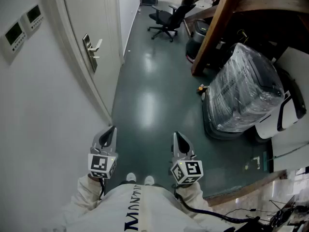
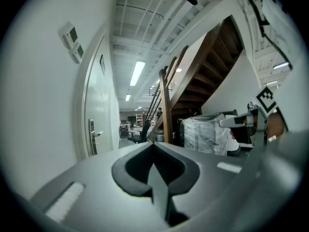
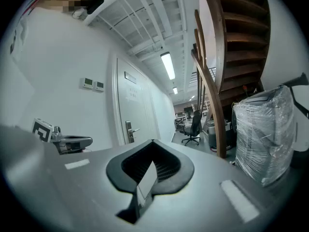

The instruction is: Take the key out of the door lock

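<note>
1. Along the left wall of the corridor, a white door [image 1: 106, 18] stands well ahead of the person. Two small wall panels [image 1: 21, 25] are mounted nearer than it.
2. On the right, a wooden stair post [image 1: 215, 30] rises from the dark green floor [image 1: 149, 100]. A machine [image 1: 246, 88] wrapped in clear film sits just beside the post, and a black office chair [image 1: 166, 18] stands farther down the corridor.
3. The door lock [image 1: 90, 54] is a metal plate on the door face, with its long axis upright. Its lever handle [image 1: 96, 46] lies level along the door.
4. The key is too small to make out in any view, so I cannot tell which way it points.
5. The left claw [image 1: 113, 129] and right claw [image 1: 175, 135] are held side by side, low in front of the person. Both point down the corridor and are well apart from the door.
6. Both claws are closed tip to tip, with nothing between their jaws.
</note>
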Available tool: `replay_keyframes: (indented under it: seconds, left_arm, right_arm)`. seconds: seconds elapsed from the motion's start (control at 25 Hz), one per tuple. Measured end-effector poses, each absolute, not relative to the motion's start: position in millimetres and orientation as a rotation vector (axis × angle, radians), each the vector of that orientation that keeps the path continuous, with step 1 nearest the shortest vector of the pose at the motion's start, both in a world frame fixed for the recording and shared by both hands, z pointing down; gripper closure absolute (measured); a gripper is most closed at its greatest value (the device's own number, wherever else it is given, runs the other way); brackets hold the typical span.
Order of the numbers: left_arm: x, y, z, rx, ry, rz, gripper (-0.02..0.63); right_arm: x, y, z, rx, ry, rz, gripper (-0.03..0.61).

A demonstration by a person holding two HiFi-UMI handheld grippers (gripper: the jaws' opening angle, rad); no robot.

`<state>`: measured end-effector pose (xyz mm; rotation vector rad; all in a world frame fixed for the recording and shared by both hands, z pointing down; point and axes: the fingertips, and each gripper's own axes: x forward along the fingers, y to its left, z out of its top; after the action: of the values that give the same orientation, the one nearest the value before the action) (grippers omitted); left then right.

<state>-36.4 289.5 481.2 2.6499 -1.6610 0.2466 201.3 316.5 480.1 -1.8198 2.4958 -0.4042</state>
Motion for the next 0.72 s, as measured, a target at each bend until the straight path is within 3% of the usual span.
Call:
replay_keyframes:
  seconds: [0.72]
  left_arm:
    - [9.4,275.2,482.0,2.662,-1.654,0.273,0.615]
  right_arm:
    - [236.5,300.7,493.5,-1.788,2.504,-0.442,0.577]
